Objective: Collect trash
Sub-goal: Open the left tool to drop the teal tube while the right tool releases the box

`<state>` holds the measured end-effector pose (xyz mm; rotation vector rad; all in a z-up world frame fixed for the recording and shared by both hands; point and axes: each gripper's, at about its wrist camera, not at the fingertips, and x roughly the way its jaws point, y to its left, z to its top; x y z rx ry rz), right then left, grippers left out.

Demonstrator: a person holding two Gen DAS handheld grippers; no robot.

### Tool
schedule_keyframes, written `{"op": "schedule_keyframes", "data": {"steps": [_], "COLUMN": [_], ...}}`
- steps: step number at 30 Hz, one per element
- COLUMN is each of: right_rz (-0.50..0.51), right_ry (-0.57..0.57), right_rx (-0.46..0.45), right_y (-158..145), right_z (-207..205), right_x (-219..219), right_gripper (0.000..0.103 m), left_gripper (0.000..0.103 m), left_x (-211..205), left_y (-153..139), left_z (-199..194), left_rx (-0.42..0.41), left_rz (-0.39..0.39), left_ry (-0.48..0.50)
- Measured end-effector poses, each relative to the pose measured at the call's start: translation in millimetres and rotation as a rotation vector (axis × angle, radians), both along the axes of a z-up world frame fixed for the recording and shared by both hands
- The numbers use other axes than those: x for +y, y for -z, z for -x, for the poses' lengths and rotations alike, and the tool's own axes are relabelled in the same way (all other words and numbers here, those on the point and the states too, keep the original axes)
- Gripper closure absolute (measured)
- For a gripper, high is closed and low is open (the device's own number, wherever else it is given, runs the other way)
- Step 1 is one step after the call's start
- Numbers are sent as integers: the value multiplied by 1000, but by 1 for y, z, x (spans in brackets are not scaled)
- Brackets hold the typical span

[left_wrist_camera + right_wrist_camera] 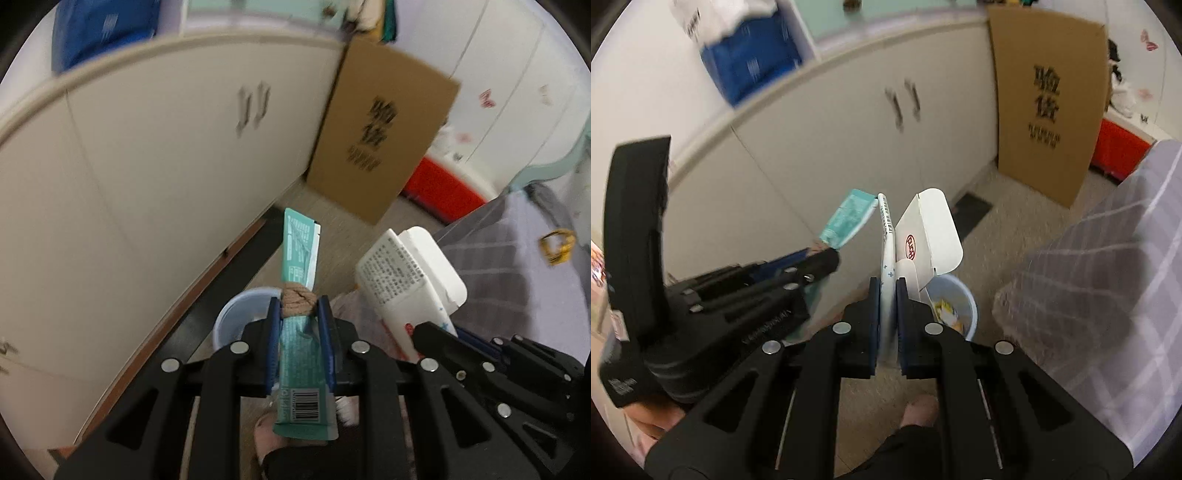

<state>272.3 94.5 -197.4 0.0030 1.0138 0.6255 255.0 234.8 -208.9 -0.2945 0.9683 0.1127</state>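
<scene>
My left gripper [299,308] is shut on a long teal snack wrapper [300,251], with a brown lump wedged at the pads. Below and behind it stands a pale blue trash bin [236,317] on the floor. To its right my right gripper [437,334] carries a white carton [402,273]. In the right wrist view my right gripper [887,288] is shut on that flattened white carton [925,229], whose flap stands open. The bin [960,314], with scraps inside, sits just beyond it. The left gripper [827,258] with the teal wrapper [846,218] is at left.
White cabinet doors [849,147] run behind the bin. A tall cardboard box [1049,103] leans at the cabinet's end, with a red crate [1119,147] past it. A plaid-covered bed [1108,277] fills the right. A person's foot [919,410] is below the grippers.
</scene>
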Motion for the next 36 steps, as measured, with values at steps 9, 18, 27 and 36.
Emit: {"op": "schedule_keyframes", "data": {"steps": [9,18,27,36], "right_rz": [52,61,65,61], "right_ry": [53,71,53,40], "right_rx": [85,116,139,148], "right_y": [58,77,89,95], "right_z": [-23,-38,-40,-44], "right_x": [11,15,26,32], "right_gripper": [94,94,94,94], "left_gripper": [83,33,33,32], "left_x": [26,30,43,56], "left_y": [64,83,100,102], "left_z": [-38,-54,-45,-36], "left_rx": [120,137,176,176], "left_rz": [40,19,4,19], "left_ry": [-14,-70,-104,-147]}}
